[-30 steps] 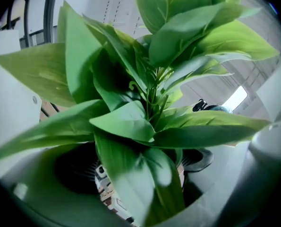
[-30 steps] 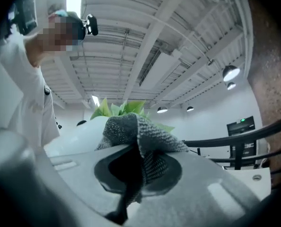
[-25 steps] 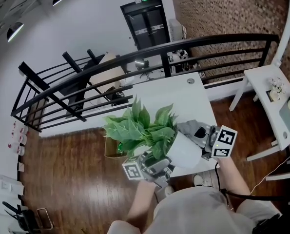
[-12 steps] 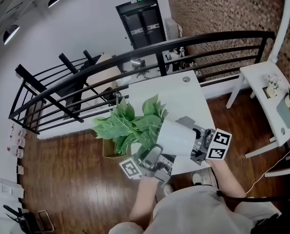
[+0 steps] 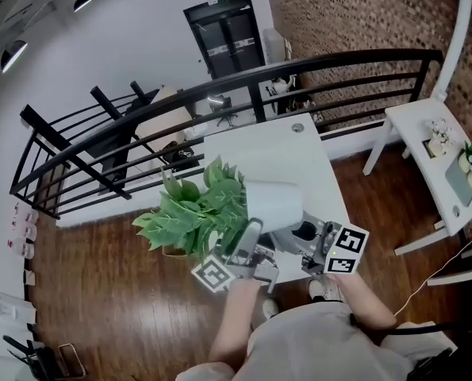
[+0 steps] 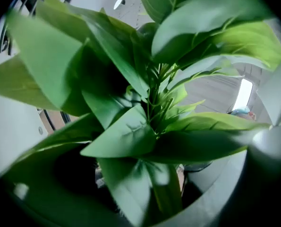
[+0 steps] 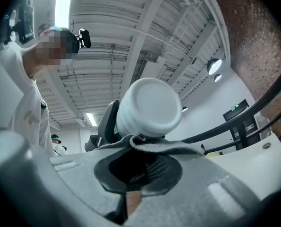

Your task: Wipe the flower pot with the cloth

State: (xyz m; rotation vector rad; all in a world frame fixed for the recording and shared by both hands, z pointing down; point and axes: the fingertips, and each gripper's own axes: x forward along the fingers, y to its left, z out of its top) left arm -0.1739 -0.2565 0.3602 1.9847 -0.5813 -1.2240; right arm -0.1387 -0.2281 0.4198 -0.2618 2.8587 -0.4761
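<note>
One change matters: the flower pot [image 5: 272, 203] has tipped from a lean to lying nearly on its side, in the air above the counter [image 5: 277, 145]. Its leaves [image 5: 186, 217] stood toward 12 o'clock a second ago and now hang toward 9 o'clock. Your left hand-held gripper [image 5: 249, 243], at 6 o'clock of the pot's mouth, has its jaws set wide and clamped on the rim, carrying the whole plant. The pot's flat base now faces about 3 o'clock, and the right gripper view looks straight at it. Your right hand-held gripper [image 5: 313, 240], at 5 o'clock of the pot, is closed on the grey cloth [image 7: 155, 144], whose fold seems to touch the wall near the base. With the lower wall and base turned toward the cloth, you look ready to wipe them.
</note>
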